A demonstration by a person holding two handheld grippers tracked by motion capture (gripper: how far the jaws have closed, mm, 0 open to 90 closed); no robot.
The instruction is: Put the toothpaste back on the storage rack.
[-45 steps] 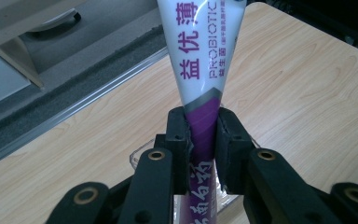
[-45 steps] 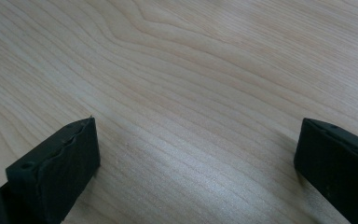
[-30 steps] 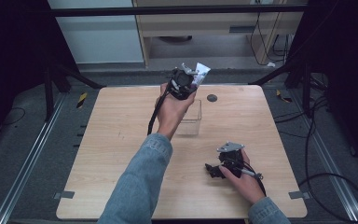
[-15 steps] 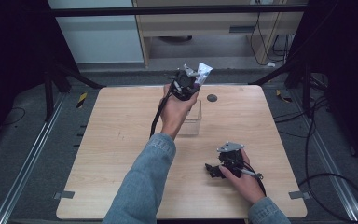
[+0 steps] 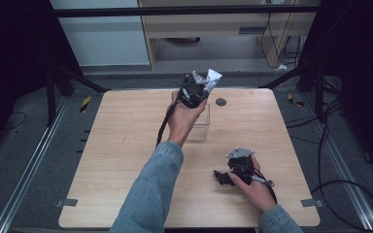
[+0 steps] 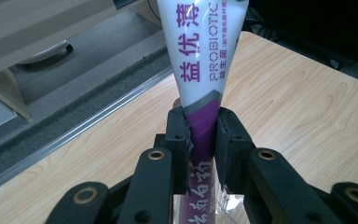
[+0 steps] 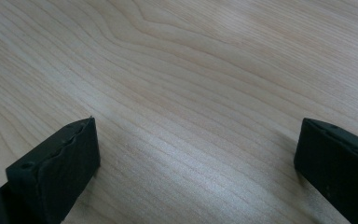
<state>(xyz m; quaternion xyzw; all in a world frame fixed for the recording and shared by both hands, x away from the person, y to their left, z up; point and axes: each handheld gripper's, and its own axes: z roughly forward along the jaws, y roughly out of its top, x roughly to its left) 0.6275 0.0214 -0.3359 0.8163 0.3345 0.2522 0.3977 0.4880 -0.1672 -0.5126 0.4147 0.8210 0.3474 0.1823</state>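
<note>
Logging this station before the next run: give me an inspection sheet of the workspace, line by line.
Surface: wooden table, light grain, mostly bare.
Job's things: white and purple tube printed PROBIOTIC, held up above the table's far edge; clear box on the table below it.
Clutter: small dark disc near the far edge.
Grippers: left gripper shut on the tube's purple end; right gripper open, low over bare wood at the near right.
Cables: a black cable trails from the left gripper; more lie on the floor at right.
Surroundings: grey floor, metal rails, a cabinet beyond the table.
</note>
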